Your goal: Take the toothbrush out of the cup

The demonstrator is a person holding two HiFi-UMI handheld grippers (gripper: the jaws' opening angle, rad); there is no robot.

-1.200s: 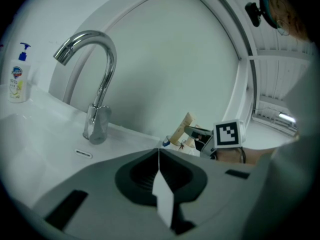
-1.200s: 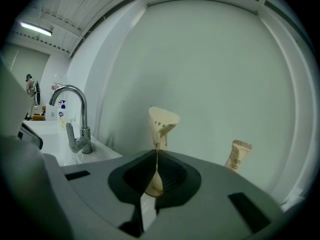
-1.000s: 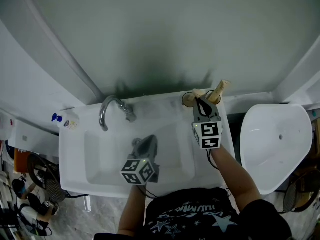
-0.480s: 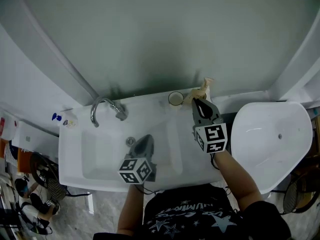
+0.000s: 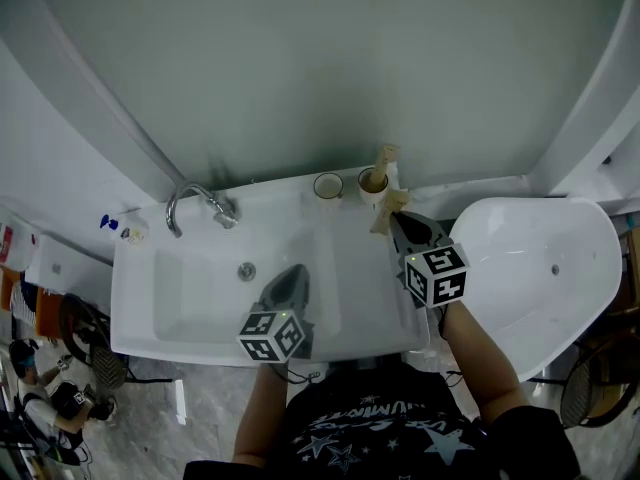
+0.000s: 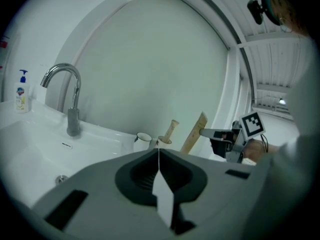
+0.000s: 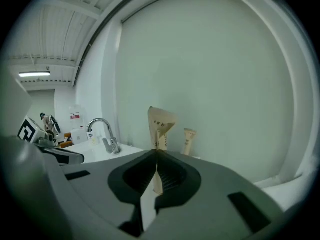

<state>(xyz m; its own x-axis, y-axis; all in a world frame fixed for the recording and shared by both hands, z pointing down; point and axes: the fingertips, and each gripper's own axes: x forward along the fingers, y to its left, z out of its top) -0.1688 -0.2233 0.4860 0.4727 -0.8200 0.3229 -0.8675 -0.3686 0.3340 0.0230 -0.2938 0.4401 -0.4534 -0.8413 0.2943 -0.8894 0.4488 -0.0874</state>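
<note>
While my left tongs [image 6: 158, 151] hang pinched shut on nothing over the sink [image 5: 140, 298] basin, my right tongs [image 7: 156, 151] are clamped tight on the toothbrush [image 7: 159, 124]. It's a beige paper-wrapped one, sticking up just past the tips. It's clear of both cups, held over the sink's back right corner. Just beyond it a cup [image 5: 372, 194] holds a second brush [image 5: 383, 158] leaning up. Right beside that, toward my left tongs, sits a white cup [image 5: 328, 185] with nothing sticking out. Further off to the left on the back rim is the faucet [image 6: 74, 116], and past it a small bottle [image 6: 21, 94].
</note>
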